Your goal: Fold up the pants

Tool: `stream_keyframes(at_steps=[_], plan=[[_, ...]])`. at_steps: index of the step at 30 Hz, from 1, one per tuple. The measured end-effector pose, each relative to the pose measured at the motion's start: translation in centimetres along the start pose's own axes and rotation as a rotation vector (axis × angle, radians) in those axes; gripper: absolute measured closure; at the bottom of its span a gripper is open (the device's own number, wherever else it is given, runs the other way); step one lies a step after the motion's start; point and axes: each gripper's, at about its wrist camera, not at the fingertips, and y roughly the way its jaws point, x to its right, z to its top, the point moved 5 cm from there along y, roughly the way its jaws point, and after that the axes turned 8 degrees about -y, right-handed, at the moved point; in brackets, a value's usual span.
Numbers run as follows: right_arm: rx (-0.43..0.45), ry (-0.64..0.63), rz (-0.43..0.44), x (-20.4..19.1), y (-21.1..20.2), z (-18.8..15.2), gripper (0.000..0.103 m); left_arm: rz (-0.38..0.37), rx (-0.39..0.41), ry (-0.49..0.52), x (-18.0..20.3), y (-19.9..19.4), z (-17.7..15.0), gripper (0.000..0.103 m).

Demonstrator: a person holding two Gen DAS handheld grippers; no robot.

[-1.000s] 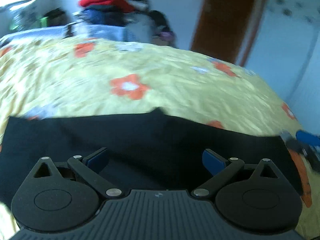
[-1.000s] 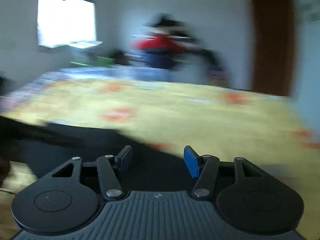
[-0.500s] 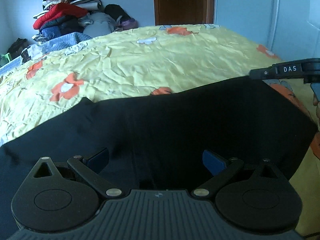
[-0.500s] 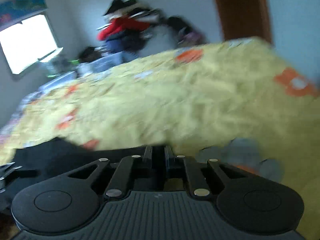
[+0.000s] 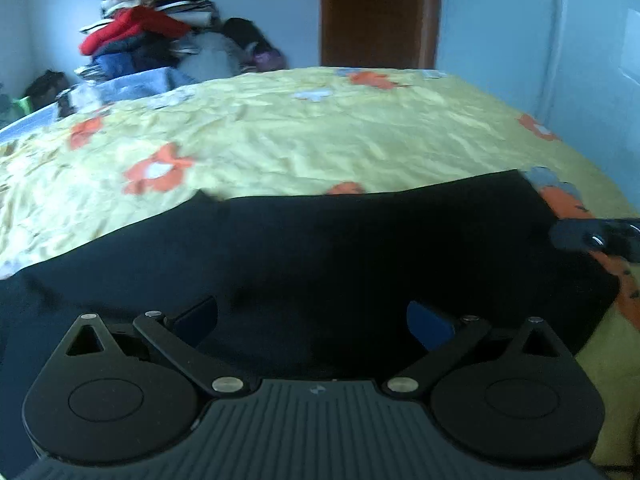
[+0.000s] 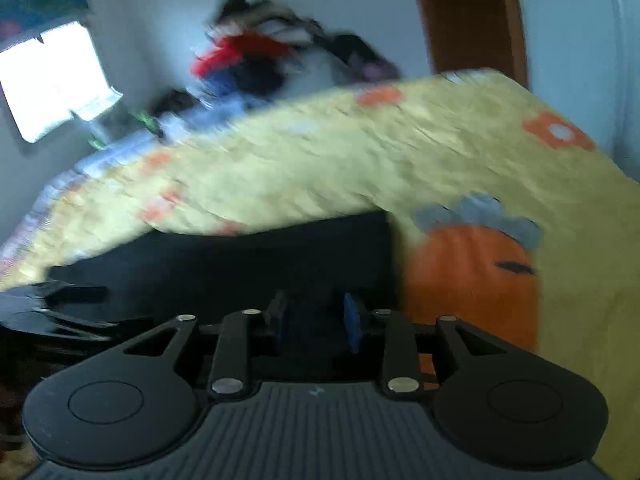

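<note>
No readable writing anywhere in these two views, just a tiny logo mark on each gripper body. One pair of black pants (image 5: 340,248) lies spread flat on the near part of the yellow flowered bedspread (image 5: 320,136). Left gripper (image 5: 312,320) hovers over the pants with fingers wide apart, nothing between them. Right gripper (image 6: 314,322) is at the pants' right edge, jaws partway and opening, nothing gripped. Beyond the bed: one clothes pile (image 5: 152,36), one brown door (image 5: 380,12), one window (image 6: 48,80).
</note>
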Motion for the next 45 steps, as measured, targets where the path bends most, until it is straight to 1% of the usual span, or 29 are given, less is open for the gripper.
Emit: stream_keyframes(at_steps=[1, 2, 3, 4, 5, 6, 8, 10, 12, 14, 16, 17, 18, 19, 20, 21, 24, 25, 26, 27, 29, 30, 32, 35, 38, 40, 42, 43, 45], plan=[[-0.045, -0.024, 0.002, -0.5, 1.0, -0.5, 0.04, -0.002, -0.037, -0.008, -0.6, 0.4, -0.3, 0.0], [-0.098, -0.055, -0.012, -0.8, 1.9, -1.1, 0.039, -0.019, -0.07, -0.013, -0.9, 0.8, -0.6, 0.0], [-0.082, -0.119, -0.047, -1.5, 1.8, -1.1, 0.039, -0.047, -0.061, -0.016, -1.2, 0.4, -0.6, 0.0], [-0.114, -0.132, -0.09, -1.8, 1.7, -0.9, 0.039, -0.046, -0.046, -0.022, -1.5, -0.2, -0.6, 0.0], [-0.116, -0.149, -0.129, -2.6, 1.3, -0.5, 0.038, -0.036, -0.031, -0.026, -1.9, -0.9, -0.7, 0.0], [-0.1, -0.169, -0.134, -3.3, 1.1, -0.1, 0.038, -0.021, -0.008, -0.03, -2.4, -1.6, -0.7, 0.0], [-0.066, -0.206, -0.075, -5.7, 0.7, 1.1, 0.038, 0.014, 0.036, -0.04, -3.7, -2.8, -0.7, 0.0], [-0.046, -0.222, -0.004, -8.0, 1.6, 2.0, 0.038, 0.067, 0.057, -0.076, -5.7, -3.9, -0.8, 0.0], [-0.067, -0.241, 0.049, -10.1, 3.4, 2.5, 0.038, 0.111, 0.067, -0.127, -8.4, -5.1, -1.1, 0.0], [-0.109, -0.275, 0.085, -12.3, 5.5, 2.0, 0.038, 0.166, 0.069, -0.162, -11.0, -6.1, -1.5, 0.0], [-0.183, -0.297, 0.106, -13.6, 7.3, 0.9, 0.036, 0.228, 0.053, -0.182, -14.0, -6.7, -2.2, 0.0], [-0.22, -0.319, 0.109, -14.2, 7.7, 0.0, 0.035, 0.25, 0.027, -0.178, -15.2, -6.8, -2.7, 0.0], [-0.218, -0.382, 0.085, -15.1, 7.4, -0.5, 0.032, 0.263, 0.001, -0.172, -16.3, -6.9, -3.1, 0.0], [-0.233, -0.423, 0.069, -15.7, 7.2, -0.8, 0.032, 0.272, -0.018, -0.172, -17.3, -7.1, -3.6, 0.0], [-0.246, -0.444, 0.067, -16.4, 6.8, -0.8, 0.032, 0.272, -0.011, -0.18, -18.1, -7.7, -3.8, 0.0], [-0.236, -0.448, 0.074, -17.0, 6.1, -0.8, 0.032, 0.271, 0.011, -0.195, -18.9, -8.5, -4.0, 0.0], [-0.145, -0.401, 0.125, -18.5, 4.4, 0.2, 0.032, 0.301, 0.044, -0.242, -20.8, -9.5, -4.0, 0.0], [-0.118, -0.371, 0.135, -18.7, 4.4, 0.5, 0.026, 0.298, 0.037, -0.245, -21.2, -9.2, -4.0, 0.0], [-0.102, -0.335, 0.14, -18.7, 4.6, 0.7, 0.022, 0.293, 0.011, -0.238, -21.2, -8.8, -4.1, 0.0], [-0.111, -0.314, 0.142, -18.6, 5.2, 0.6, 0.016, 0.291, -0.006, -0.224, -21.2, -8.5, -4.3, 0.0], [-0.196, -0.289, 0.132, -18.5, 6.8, -0.4, 0.016, 0.29, 0.022, -0.21, -21.3, -9.2, -4.5, 0.0], [-0.206, -0.296, 0.106, -18.7, 7.1, -0.8, 0.016, 0.289, 0.037, -0.207, -21.4, -10.0, -5.0, 0.0], [-0.161, -0.325, 0.075, -20.0, 6.5, -1.0, 0.016, 0.31, 0.061, -0.22, -22.2, -11.0, -5.4, 0.0], [-0.087, -0.351, 0.105, -23.3, 5.9, -0.2, 0.015, 0.332, 0.076, -0.302, -24.6, -12.0, -5.6, 0.0], [-0.039, -0.511, 0.109, -27.9, 6.7, -0.3, 0.015, 0.336, 0.092, -0.413, -26.9, -13.2, -5.8, 0.0], [-0.011, -0.62, 0.116, -31.1, 7.5, -0.6, 0.015, 0.361, 0.092, -0.461, -28.1, -14.1, -5.9, 0.0], [0.011, -0.728, 0.176, -34.4, 8.1, -1.2, 0.015, 0.368, 0.084, -0.486, -29.0, -14.7, -5.9, 0.0], [0.025, -0.799, 0.203, -36.2, 8.4, -1.6, 0.016, 0.36, 0.075, -0.496, -29.4, -14.9, -5.9, 0.0], [0.05, -0.939, 0.203, -39.1, 9.2, -2.5, 0.016, 0.321, 0.054, -0.535, -29.9, -15.3, -6.0, 0.001]])
